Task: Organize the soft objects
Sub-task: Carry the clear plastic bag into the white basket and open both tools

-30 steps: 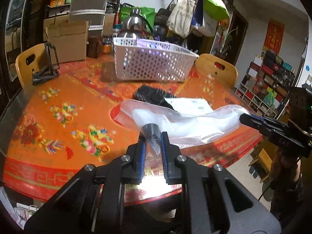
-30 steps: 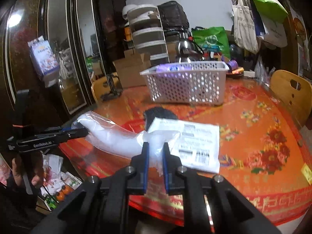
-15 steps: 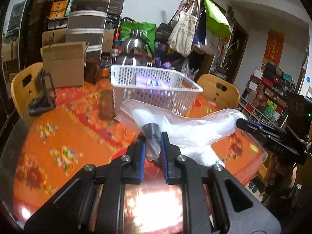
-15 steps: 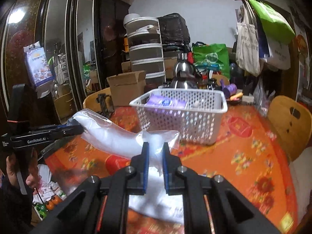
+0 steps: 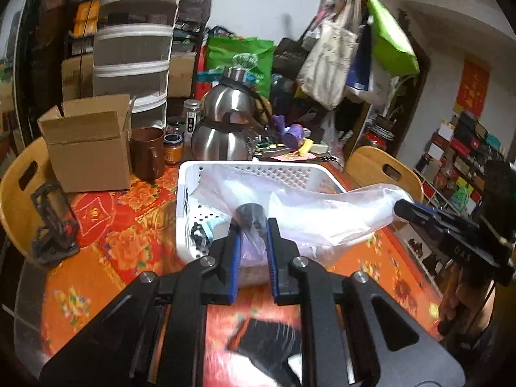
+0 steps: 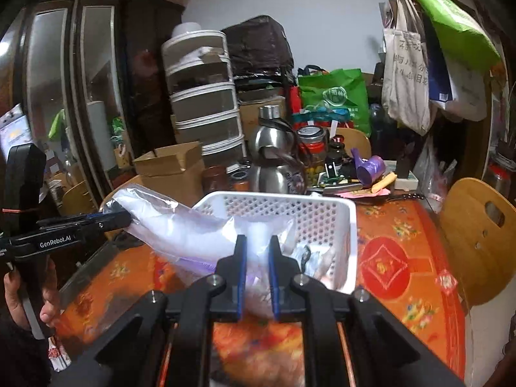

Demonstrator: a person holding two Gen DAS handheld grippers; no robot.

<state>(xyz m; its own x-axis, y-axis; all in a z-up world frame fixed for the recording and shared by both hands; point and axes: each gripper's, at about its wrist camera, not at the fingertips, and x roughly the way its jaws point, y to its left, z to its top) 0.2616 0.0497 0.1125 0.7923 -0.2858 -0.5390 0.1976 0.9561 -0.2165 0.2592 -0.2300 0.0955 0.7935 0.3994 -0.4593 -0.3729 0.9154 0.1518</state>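
A clear plastic bag (image 5: 316, 213) with something white inside is stretched between my two grippers, over the white perforated basket (image 5: 258, 169). My left gripper (image 5: 253, 225) is shut on one end of the bag. My right gripper (image 6: 258, 243) is shut on the other end of the bag (image 6: 180, 225). The bag hangs partly inside the basket (image 6: 322, 213). Each gripper shows in the other's view: the right one (image 5: 403, 209) at the right, the left one (image 6: 124, 217) at the left. A purple packet and small items lie in the basket under the bag.
The basket stands on an orange flowered table (image 5: 106, 235). Behind it are a steel kettle (image 5: 225, 129), a brown mug (image 5: 146, 153), a cardboard box (image 5: 90, 148) and jars. Wooden chairs (image 6: 480, 242) stand around. A black object (image 5: 264, 348) lies on the table below my left gripper.
Both grippers have carried the bag forward from above the table's front edge to over the basket. The black item and the white mailer have dropped out of the view ahead.
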